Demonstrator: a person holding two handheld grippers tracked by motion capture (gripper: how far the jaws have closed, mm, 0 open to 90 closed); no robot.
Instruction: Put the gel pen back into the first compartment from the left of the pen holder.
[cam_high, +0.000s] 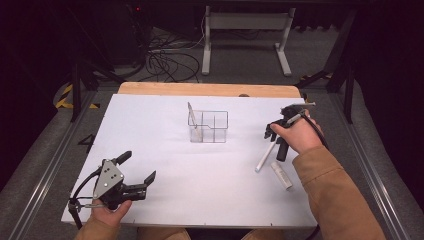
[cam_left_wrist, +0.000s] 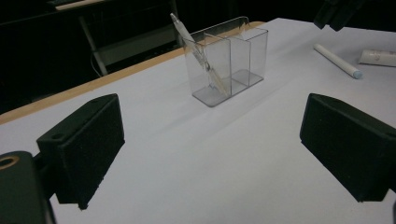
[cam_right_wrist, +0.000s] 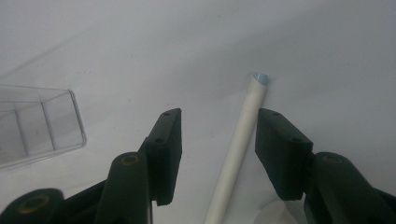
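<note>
Right gripper view: spread jaws straddle a white marker (cam_right_wrist: 238, 149).
Left gripper (cam_high: 137, 172) rests wide open, empty, near the clear organizer (cam_high: 208, 127) holding one pen (cam_high: 192, 120).

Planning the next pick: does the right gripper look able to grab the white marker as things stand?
Probably yes: the right gripper is open with the white marker lying between its fingers, nothing blocking.
</note>
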